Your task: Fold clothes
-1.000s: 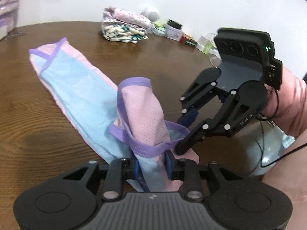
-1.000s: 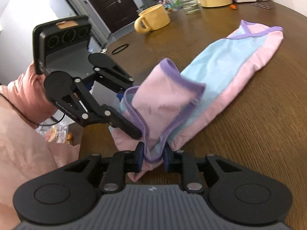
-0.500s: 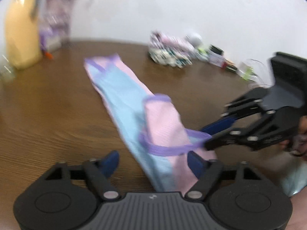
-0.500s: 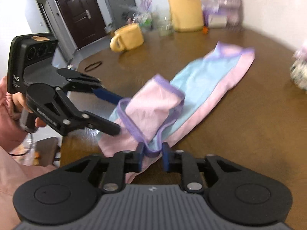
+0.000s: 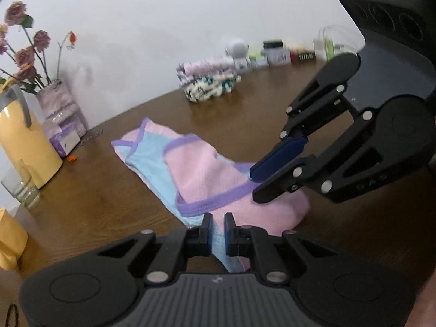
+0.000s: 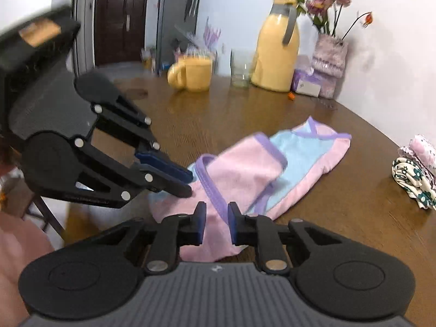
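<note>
A pink and light-blue garment (image 5: 207,174) with purple trim lies on a brown wooden table (image 5: 90,199), partly folded: a pink panel is turned over onto the blue part, and the far end lies flat toward the wall.

Left gripper (image 5: 218,230): in its own camera the jaws are closing, with only a narrow gap left. The near blue edge of the garment sits between the pads; whether they press on it cannot be told. In the right wrist view the same gripper (image 6: 188,184) comes in from the left, its tips just above the pink cloth at the garment's near end.

Right gripper (image 6: 215,224): the jaws are closing, with a visible gap left. A purple-trimmed fold of the garment runs up between the fingers; the pads do not appear to clamp it. In the left wrist view this gripper (image 5: 254,188) reaches in from the right, its tips at the purple trim.

Other items on the table: a yellow jug (image 6: 275,54), a yellow mug (image 6: 194,73), a drinking glass (image 6: 241,72), and a vase of dark pink flowers (image 6: 329,51), all along the far edge. A stack of folded patterned clothes (image 5: 207,81) stands well apart from the garment, near the wall. Small containers (image 5: 275,53) line the wall behind it. A pink sleeve (image 6: 16,248) shows at the lower left of the right wrist view.
</note>
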`<state>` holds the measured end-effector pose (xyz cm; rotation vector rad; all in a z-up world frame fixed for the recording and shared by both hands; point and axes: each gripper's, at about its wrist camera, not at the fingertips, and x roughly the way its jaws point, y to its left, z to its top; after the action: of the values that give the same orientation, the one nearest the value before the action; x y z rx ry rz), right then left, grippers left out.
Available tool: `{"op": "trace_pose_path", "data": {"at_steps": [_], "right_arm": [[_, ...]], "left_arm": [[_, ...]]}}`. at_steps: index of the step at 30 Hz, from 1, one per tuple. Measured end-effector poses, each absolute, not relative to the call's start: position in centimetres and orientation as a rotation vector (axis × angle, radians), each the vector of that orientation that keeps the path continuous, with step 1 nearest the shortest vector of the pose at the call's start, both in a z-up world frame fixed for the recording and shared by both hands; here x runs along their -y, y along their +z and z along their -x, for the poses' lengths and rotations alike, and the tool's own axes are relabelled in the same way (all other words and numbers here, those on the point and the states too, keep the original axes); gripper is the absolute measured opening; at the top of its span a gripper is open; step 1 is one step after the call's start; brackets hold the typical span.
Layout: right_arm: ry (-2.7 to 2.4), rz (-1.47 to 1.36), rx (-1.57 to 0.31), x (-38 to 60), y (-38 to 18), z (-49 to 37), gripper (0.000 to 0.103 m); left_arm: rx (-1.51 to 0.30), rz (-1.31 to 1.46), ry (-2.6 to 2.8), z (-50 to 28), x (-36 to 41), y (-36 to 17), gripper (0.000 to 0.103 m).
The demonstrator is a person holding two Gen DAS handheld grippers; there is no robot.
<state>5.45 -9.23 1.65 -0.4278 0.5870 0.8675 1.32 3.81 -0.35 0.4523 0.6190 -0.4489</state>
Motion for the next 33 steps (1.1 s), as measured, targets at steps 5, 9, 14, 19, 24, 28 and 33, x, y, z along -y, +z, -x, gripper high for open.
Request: {"op": "trace_pose_path", "data": {"at_steps": [5, 9, 14, 19, 24, 28, 33], "right_arm": [[0.855, 0.427, -0.621, 8.9, -0.1, -5.8, 0.017], [0.844, 0.382, -0.635, 9.3, -0.4, -5.7, 0.018], [0.867, 0.417, -0.655, 9.8, -0.2, -4.5, 0.019], [0.927, 0.425, -0.705, 10.6, 0.3, -3.1, 0.019], [0.947, 0.442, -0.653, 11.0, 1.0, -2.2, 0.029], [1.047, 0.556, -0.57, 10.7, 2.0, -0.1, 0.034], [1.082, 0.77, -0.553, 8.3, 1.1, 0.7, 0.034]], "left_arm": [[-0.632, -0.458, -0.447, -1.5, -3.9, -1.4, 0.006], [-0.625, -0.455, -0.437, -1.2, -3.9, -1.6, 0.005], [-0.629, -0.522, -0.435, -0.1, -3.2, -1.6, 0.0], [-0.637, -0.585, -0.464, 1.7, -2.7, -1.4, 0.0], [-0.607, -0.547, -0.432, 1.8, -3.7, -0.1, 0.033], [-0.547, -0.487, -0.423, 2.9, -5.3, 1.9, 0.065], [-0.541, -0.486, -0.389, 3.9, -5.9, 2.2, 0.074]]}}
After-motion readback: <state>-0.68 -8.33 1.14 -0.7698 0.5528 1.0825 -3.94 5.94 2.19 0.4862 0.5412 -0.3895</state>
